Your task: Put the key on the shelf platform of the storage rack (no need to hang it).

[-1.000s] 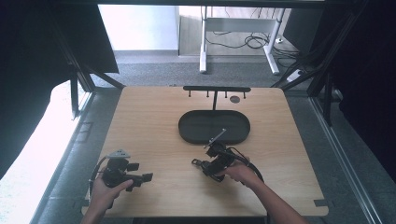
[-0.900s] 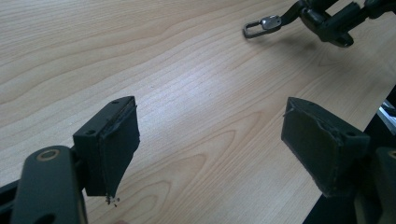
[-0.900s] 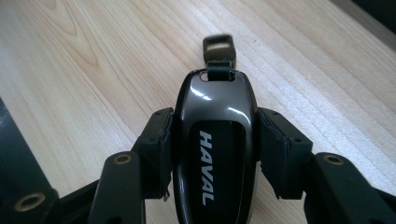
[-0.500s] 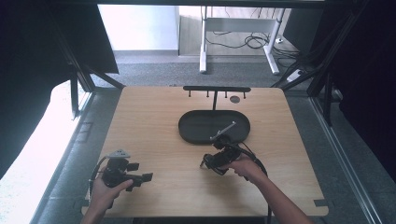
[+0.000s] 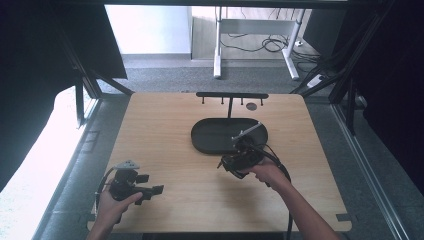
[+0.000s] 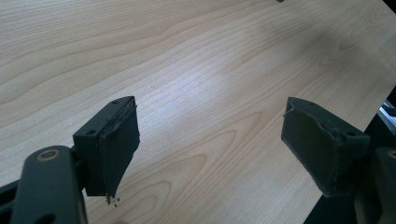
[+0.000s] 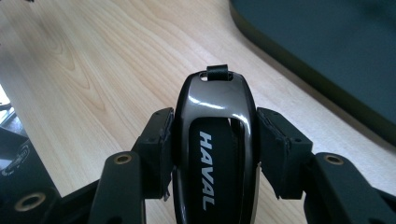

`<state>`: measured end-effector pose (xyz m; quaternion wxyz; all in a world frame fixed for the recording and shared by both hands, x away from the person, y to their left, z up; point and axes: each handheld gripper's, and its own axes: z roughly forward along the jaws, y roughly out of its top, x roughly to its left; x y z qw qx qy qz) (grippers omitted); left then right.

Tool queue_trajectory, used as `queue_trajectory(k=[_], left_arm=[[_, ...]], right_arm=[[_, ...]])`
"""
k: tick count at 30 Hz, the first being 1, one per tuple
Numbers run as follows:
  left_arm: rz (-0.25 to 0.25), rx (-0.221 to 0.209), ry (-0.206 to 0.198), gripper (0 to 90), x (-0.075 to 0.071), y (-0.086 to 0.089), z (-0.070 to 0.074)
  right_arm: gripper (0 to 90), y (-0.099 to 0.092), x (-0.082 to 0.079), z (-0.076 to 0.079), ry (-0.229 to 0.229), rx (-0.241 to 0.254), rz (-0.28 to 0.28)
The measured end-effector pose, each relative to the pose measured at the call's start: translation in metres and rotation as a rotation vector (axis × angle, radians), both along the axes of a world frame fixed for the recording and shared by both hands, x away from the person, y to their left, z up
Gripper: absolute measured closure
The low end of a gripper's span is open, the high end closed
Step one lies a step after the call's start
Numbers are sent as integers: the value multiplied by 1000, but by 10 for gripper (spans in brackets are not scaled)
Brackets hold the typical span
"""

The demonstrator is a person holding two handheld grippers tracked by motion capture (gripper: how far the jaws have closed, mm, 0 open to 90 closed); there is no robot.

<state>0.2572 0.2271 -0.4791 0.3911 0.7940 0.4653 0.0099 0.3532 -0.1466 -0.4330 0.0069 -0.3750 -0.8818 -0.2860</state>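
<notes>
A glossy black car key fob point(image 7: 217, 135) marked HAVAL, with a small loop at its tip, sits between the pads of my right gripper point(image 7: 214, 126), which is shut on its sides and holds it above the wood. In the high view the right gripper point(image 5: 226, 164) hovers at the near edge of the black oval tray point(image 5: 210, 137), and the fob itself is too small to make out there. My left gripper point(image 5: 151, 183) rests at the table's near left, open; its jaws point(image 6: 212, 140) stand wide apart over bare wood.
A black rack with short pegs point(image 5: 231, 95) stands behind the tray at the table's far edge, with a small dark disc point(image 5: 251, 106) beside its post. The tray's rim point(image 7: 299, 65) lies just ahead of the fob. The table's front edge runs near the left gripper.
My right gripper has risen and moved away from the person, toward the tray, with the fob still in its jaws. The left gripper has stayed put.
</notes>
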Motion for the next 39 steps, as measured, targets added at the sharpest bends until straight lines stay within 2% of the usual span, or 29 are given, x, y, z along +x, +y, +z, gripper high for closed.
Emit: queue_trajectory(k=[5,16,39], left_arm=[[-8,-15,2,195,0,0,0],[-6,-15,0,196,0,0,0],[-3,-15,-3,195,0,2,1]], right_arm=[[494,-2,5,6,-13,5,-10],[494,-3,19,16,-45,2,-41],[494,2,55,24,-60,-4,-105]])
